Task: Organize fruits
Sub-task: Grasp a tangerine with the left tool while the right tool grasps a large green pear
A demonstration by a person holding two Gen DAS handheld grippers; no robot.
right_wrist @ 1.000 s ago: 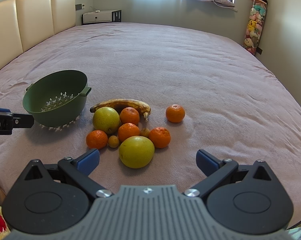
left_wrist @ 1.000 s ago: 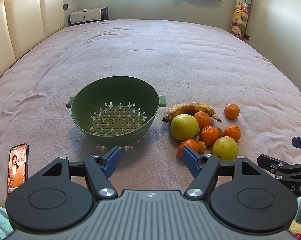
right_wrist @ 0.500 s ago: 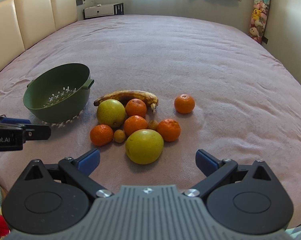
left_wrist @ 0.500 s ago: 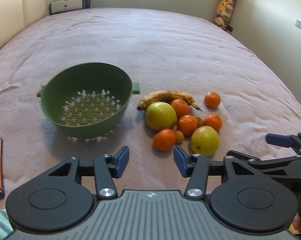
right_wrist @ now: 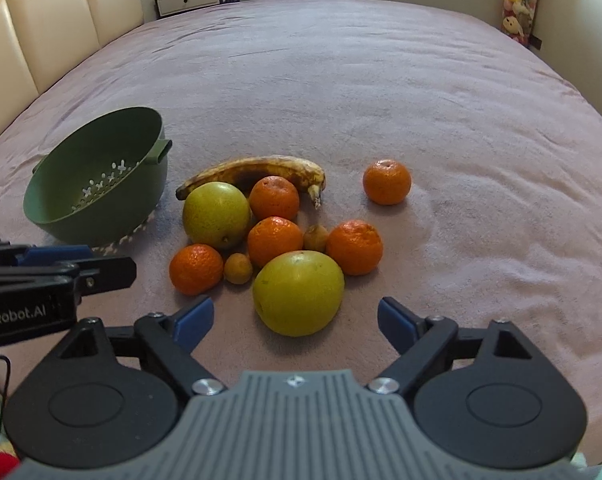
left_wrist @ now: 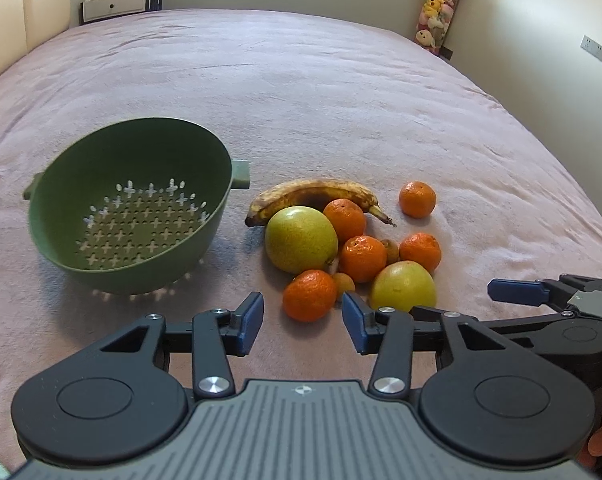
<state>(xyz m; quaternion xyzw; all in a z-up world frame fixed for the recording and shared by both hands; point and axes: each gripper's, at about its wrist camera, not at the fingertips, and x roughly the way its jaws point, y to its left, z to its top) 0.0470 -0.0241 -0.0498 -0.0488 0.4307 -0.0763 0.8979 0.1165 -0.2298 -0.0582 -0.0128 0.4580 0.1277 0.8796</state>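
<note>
A green colander (left_wrist: 125, 208) (right_wrist: 97, 184) sits empty on the pink bed. To its right lies a cluster of fruit: a spotted banana (left_wrist: 313, 198) (right_wrist: 257, 172), two yellow-green apples (left_wrist: 301, 238) (right_wrist: 299, 292), several mandarins (left_wrist: 309, 295) (right_wrist: 387, 182) and two small brown fruits (right_wrist: 238, 268). My left gripper (left_wrist: 303, 322) is open and empty, just in front of the nearest mandarin. My right gripper (right_wrist: 295, 318) is open and empty, its jaws on either side of the near apple.
The pink bedspread (left_wrist: 301, 92) stretches far behind the fruit. A cream padded headboard (right_wrist: 41, 36) lines the left. A white unit (left_wrist: 117, 2) and a column of plush toys (left_wrist: 437, 12) stand at the far wall.
Both grippers have moved forward and lower toward the fruit. The left one has swung right, away from the colander. The left jaws narrowed, then opened somewhat.
</note>
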